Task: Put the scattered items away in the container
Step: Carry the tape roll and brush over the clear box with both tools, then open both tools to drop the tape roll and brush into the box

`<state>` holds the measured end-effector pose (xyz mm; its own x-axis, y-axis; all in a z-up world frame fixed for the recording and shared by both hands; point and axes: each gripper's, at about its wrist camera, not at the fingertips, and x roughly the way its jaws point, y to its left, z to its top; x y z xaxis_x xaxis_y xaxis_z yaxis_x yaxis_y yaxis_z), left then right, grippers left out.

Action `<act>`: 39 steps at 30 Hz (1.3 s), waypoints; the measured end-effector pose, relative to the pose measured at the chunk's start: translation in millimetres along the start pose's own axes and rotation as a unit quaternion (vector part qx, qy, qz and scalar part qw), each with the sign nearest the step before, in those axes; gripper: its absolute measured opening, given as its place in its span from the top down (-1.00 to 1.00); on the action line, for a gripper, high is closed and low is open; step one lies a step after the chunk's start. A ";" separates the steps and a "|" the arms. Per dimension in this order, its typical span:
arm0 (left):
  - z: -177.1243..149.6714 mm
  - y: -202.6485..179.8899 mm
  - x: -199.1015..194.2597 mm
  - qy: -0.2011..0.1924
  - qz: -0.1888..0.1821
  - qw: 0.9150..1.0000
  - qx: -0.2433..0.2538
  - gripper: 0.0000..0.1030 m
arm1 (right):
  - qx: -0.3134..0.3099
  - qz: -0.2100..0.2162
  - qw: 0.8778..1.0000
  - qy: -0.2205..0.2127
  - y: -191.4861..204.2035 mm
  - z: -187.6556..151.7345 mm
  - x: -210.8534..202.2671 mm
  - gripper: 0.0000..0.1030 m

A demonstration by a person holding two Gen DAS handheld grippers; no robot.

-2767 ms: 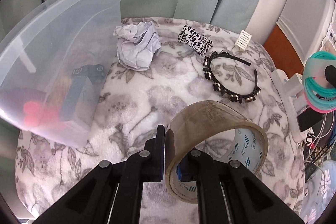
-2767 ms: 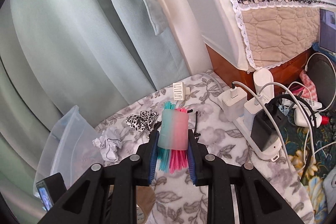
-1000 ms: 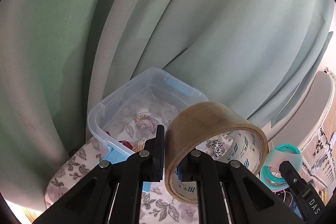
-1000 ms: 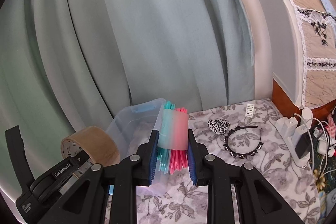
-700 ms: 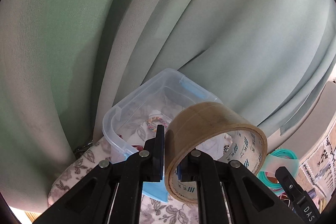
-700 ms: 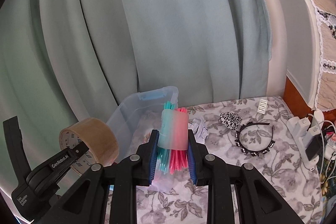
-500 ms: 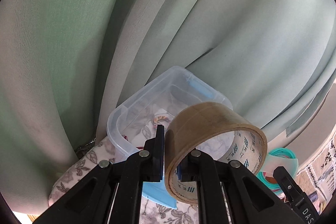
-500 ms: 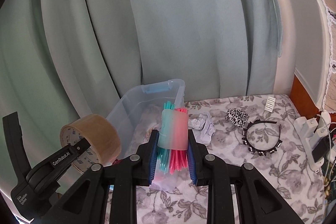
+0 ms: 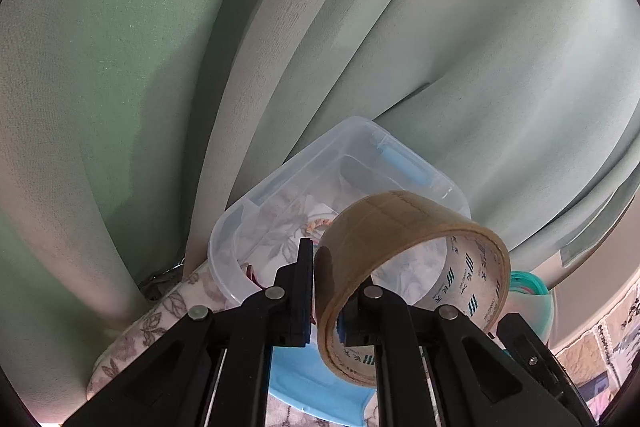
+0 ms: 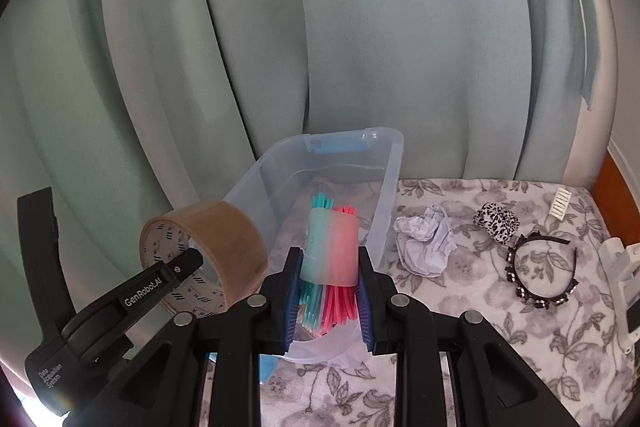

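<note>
Tape roll (image 9: 400, 251) is pinched in the left gripper (image 9: 326, 291), up over the clear bin (image 10: 320, 187). Right gripper (image 10: 329, 291) is clamped on a teal-pink band bundle (image 10: 330, 247), blocking the bin's near end. At 3 o'clock on the floral blanket (image 10: 480, 327): crumpled paper (image 10: 424, 243), scrunchie (image 10: 498, 221), headband (image 10: 540, 275).

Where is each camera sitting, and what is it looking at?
Left wrist: sits on the left claw, looking up at the green curtain over the clear box; its own black fingers pinch the tape roll.
Right wrist: sits on the right claw, looking down over the box and the flowery blanket; its fingers pinch a teal and pink bundle, and the left claw shows.
Both see the box, tape roll, curtain and bundle.
</note>
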<state>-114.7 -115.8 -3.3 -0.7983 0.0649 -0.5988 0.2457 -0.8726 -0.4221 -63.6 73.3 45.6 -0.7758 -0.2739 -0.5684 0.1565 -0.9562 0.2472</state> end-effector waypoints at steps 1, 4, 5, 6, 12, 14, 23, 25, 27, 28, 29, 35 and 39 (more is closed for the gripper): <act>-0.6 -0.2 3.2 0.002 0.000 1.000 0.001 0.83 | -0.002 0.001 1.000 0.004 1.2 -1.2 3.8 0.47; -1.9 0.5 12.1 0.007 -0.002 1.000 0.001 0.83 | -0.003 0.005 1.000 0.015 2.5 -4.3 13.0 0.47; -2.4 0.3 14.7 0.008 -0.001 1.000 0.002 0.83 | -0.004 0.008 1.000 0.017 2.7 -5.2 15.5 0.47; -2.9 -0.4 17.4 0.010 0.000 1.000 0.003 0.83 | -0.006 0.010 1.000 0.020 3.1 -5.9 18.1 0.47; -5.5 -5.0 25.6 0.013 0.000 1.000 0.000 0.74 | -0.011 0.016 0.999 0.048 4.1 -13.7 36.9 0.41; -5.6 -7.1 27.5 0.010 -0.003 1.000 0.004 0.73 | -0.011 0.016 0.999 0.049 3.8 -16.5 39.7 0.41; -2.0 -17.0 30.5 0.008 -0.018 1.000 0.016 0.34 | -0.029 0.016 0.998 0.053 7.8 -13.6 42.7 0.31; -4.2 -16.7 21.2 0.008 -0.022 1.000 0.018 0.27 | -0.035 0.020 0.998 0.054 9.9 -13.1 42.2 0.25; -5.3 -16.1 13.4 0.009 -0.022 0.999 0.022 0.22 | -0.041 0.020 0.997 0.054 12.1 -13.4 41.8 0.18; -6.0 -16.3 12.1 0.009 -0.022 0.999 0.022 0.21 | -0.043 0.021 0.997 0.053 12.7 -13.7 41.7 0.16; -6.5 -16.8 11.5 0.010 -0.024 0.999 0.022 0.20 | -0.043 0.022 0.997 0.054 12.7 -13.7 41.6 0.16; -12.1 -12.5 -5.7 0.013 -0.025 0.999 0.022 0.12 | -0.038 0.026 0.997 0.055 11.4 -13.2 39.2 0.15; -13.4 -15.9 -10.4 0.019 -0.025 0.999 0.030 -0.05 | -0.037 0.024 0.998 0.055 13.7 -13.5 37.5 0.14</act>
<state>-102.9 -96.1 0.6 -0.7872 0.1264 -0.6036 0.1715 -0.8953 -0.4111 -82.2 48.5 17.0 -0.6956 -0.3259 -0.6402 0.2402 -0.9454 0.2203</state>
